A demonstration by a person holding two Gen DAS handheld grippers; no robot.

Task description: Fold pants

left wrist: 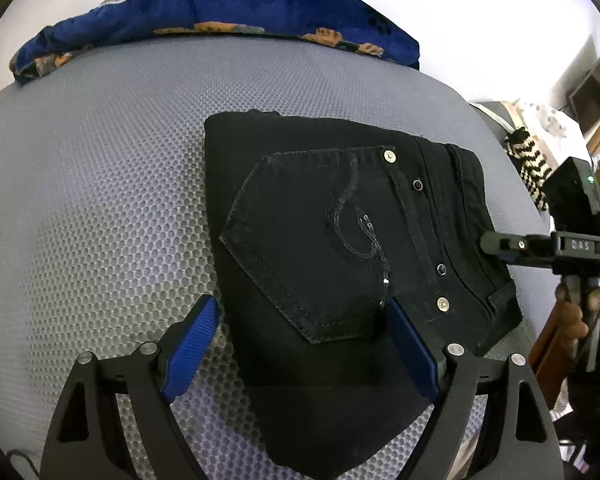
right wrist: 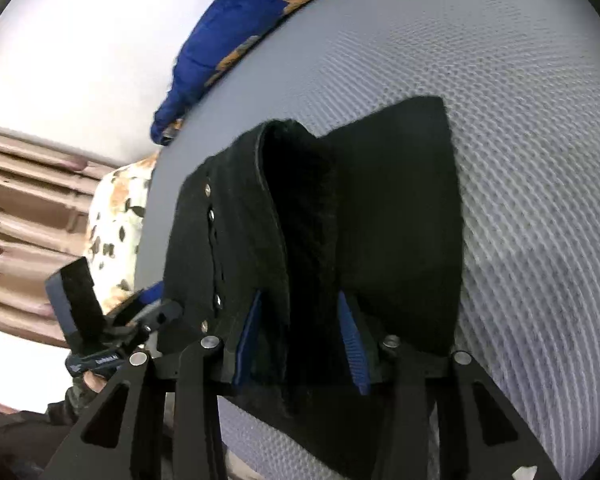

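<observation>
Black denim pants [left wrist: 340,248], folded compact on grey mesh mat [left wrist: 100,200]. Right gripper [right wrist: 300,340] clamps waistband edge; left gripper [left wrist: 300,344] spread wide, empty. Final fold likely (release next).

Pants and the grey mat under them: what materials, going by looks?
Pants: black denim, matte, likely cotton; visible topstitching, metal rivets, sequin swirl on the pocket. Mat: grey mesh fabric, probably synthetic; regular honeycomb holes, slight sheen.
</observation>
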